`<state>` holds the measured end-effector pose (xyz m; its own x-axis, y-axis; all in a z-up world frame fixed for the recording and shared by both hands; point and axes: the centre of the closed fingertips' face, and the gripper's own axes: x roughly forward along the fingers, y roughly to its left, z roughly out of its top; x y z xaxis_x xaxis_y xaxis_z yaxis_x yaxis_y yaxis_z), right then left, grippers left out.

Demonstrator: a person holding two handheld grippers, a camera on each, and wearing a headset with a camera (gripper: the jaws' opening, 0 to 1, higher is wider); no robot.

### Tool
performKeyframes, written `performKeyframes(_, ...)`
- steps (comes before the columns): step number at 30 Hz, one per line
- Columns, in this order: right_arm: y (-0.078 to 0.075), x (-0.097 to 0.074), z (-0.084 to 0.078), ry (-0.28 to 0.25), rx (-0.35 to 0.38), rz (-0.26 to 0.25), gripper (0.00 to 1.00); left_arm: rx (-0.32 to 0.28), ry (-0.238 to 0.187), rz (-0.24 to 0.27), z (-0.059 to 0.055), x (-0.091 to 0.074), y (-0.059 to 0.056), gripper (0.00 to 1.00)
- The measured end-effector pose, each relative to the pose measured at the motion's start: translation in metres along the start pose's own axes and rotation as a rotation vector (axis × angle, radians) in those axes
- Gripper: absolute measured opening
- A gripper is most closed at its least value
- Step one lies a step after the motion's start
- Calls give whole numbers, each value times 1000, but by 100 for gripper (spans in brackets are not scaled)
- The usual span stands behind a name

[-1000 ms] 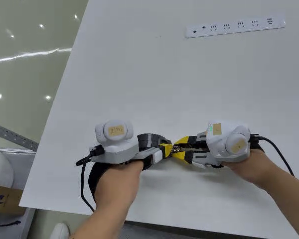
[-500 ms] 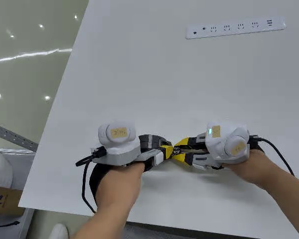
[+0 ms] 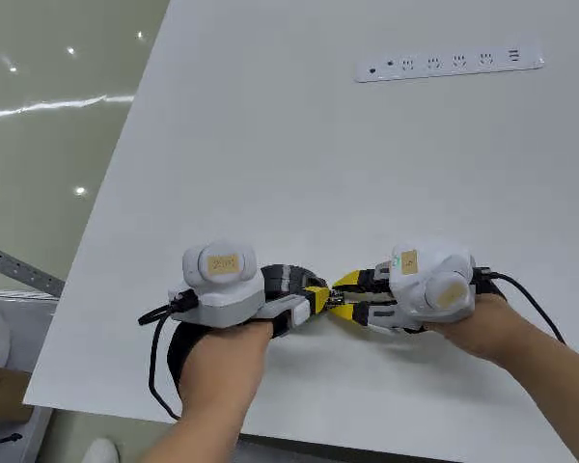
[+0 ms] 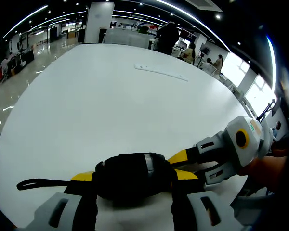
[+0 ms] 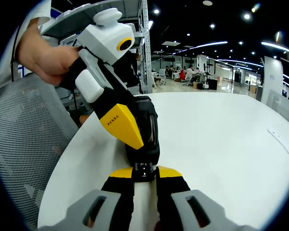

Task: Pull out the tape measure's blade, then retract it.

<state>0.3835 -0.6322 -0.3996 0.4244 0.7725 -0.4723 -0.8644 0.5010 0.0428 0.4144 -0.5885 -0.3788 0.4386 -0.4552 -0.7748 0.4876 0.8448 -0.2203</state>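
The black tape measure sits at the near edge of the white table. My left gripper is shut on its body. In the left gripper view the case sits between the yellow-tipped jaws of the left gripper, and its wrist strap trails left. My right gripper faces it tip to tip. In the right gripper view the right gripper is shut on the blade's end hook, right at the case. Almost no blade shows between them.
A white power strip lies at the far side of the table. The table's near edge runs just under both hands, with floor to the left. A mesh chair back stands beside the table.
The camera has shifted a little. Both grippers keep their hold and stay close together, with no clear change in the gap between them.
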Motion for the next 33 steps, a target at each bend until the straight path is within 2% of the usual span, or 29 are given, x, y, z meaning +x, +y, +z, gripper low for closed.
performKeyframes(9,-1,-9,-6,43,21,-14,21,15,-21,-35,1,-4,2,60)
performKeyframes(11,-1,-14,-4,43,50,-19,23,22,-28,-43,0,-6,3,62)
performKeyframes(12,-1,-15,-4,44,55,-22,23,17,-26,-50,0,-6,4,62)
performKeyframes(13,-1,-18,-4,44,54,-24,23,-15,-21,-64,-2,-7,4,62)
performKeyframes(15,0,-21,-5,49,54,-27,23,23,-17,-65,-3,-7,8,63)
performKeyframes(18,0,-26,-4,54,58,-36,24,15,-11,-79,-6,-10,10,64)
performKeyframes(22,-2,-34,1,42,79,-59,25,40,-17,-98,-5,-13,10,65)
performKeyframes(25,-1,-38,2,45,85,-69,27,46,-27,-134,-3,-17,6,67)
performKeyframes(27,-1,-43,3,45,96,-82,28,71,-34,-157,-1,-21,2,67)
performKeyframes(33,0,-54,6,42,118,-109,30,126,-38,-192,-4,-29,-1,69)
